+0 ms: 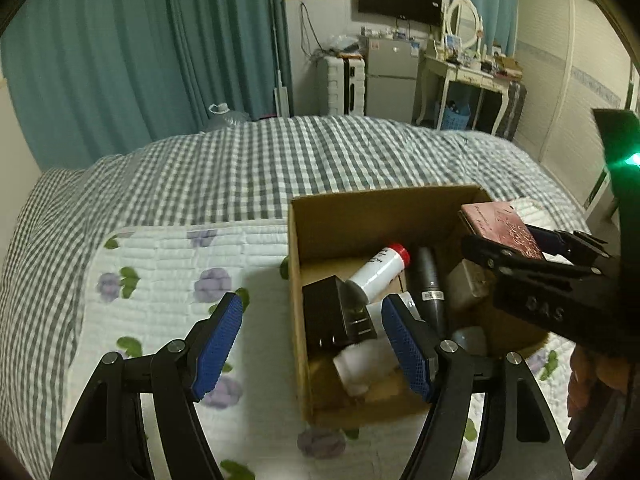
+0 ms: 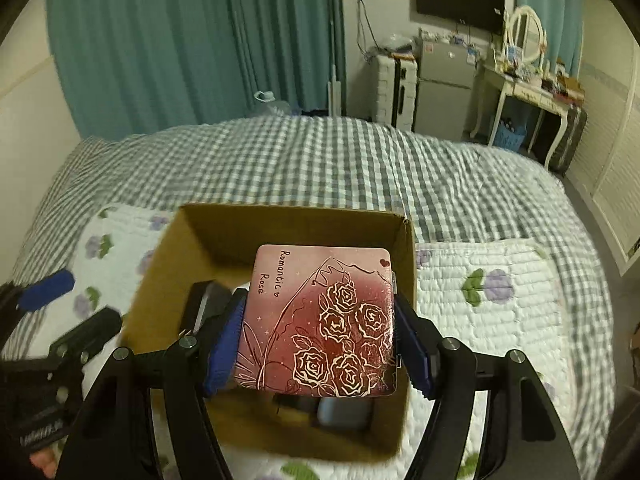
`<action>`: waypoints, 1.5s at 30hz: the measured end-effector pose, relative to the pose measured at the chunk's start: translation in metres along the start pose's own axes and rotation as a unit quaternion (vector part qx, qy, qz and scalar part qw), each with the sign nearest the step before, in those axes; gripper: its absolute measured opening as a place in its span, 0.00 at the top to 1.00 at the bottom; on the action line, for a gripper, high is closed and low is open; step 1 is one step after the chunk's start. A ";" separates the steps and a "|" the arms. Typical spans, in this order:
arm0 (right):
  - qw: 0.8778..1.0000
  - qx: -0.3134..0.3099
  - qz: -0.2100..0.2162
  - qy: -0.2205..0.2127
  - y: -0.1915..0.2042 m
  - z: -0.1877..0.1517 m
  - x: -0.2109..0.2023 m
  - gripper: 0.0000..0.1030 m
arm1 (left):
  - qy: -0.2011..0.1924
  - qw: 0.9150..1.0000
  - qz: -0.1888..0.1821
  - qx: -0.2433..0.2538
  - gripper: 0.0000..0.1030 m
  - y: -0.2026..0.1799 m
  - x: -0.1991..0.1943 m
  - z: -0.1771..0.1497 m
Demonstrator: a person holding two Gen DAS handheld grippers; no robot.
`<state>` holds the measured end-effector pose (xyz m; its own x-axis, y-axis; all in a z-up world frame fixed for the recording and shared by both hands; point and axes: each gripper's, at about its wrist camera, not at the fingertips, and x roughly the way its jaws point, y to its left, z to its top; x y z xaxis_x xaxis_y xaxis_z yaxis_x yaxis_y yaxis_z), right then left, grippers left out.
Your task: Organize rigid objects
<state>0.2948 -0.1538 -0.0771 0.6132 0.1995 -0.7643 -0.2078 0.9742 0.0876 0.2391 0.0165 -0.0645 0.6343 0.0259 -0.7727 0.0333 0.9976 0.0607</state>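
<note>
Your right tool is clamped on the rose tin, flat and hovering straight above the open cardboard box on the bed; your left tool, spread and empty, straddles the box's left wall

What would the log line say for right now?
right gripper: shut on pink case, above box | left gripper: open, empty | bottle in box

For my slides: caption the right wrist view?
Right gripper holds a pink rose-print case above an open cardboard box on a bed.
</note>
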 end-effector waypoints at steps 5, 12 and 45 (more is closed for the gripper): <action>0.999 0.029 0.010 0.016 -0.018 0.002 0.030 0.33 | 0.008 1.000 0.000 0.004 0.27 -0.007 0.014 -0.002; 0.999 0.038 0.020 -0.010 -0.023 -0.001 0.008 0.14 | 0.011 1.000 -0.002 0.006 0.27 -0.015 -0.007 -0.006; 0.982 0.025 -0.048 -0.180 -0.006 -0.074 -0.268 0.00 | -0.175 0.984 0.006 -0.018 0.27 -0.015 -0.218 -0.058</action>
<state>0.0752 -0.2205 0.0799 0.8594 0.1212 -0.4967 -0.1029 0.9926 0.0641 0.0560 -0.0003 0.0662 0.8623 0.0210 -0.5060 -0.0002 0.9992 0.0412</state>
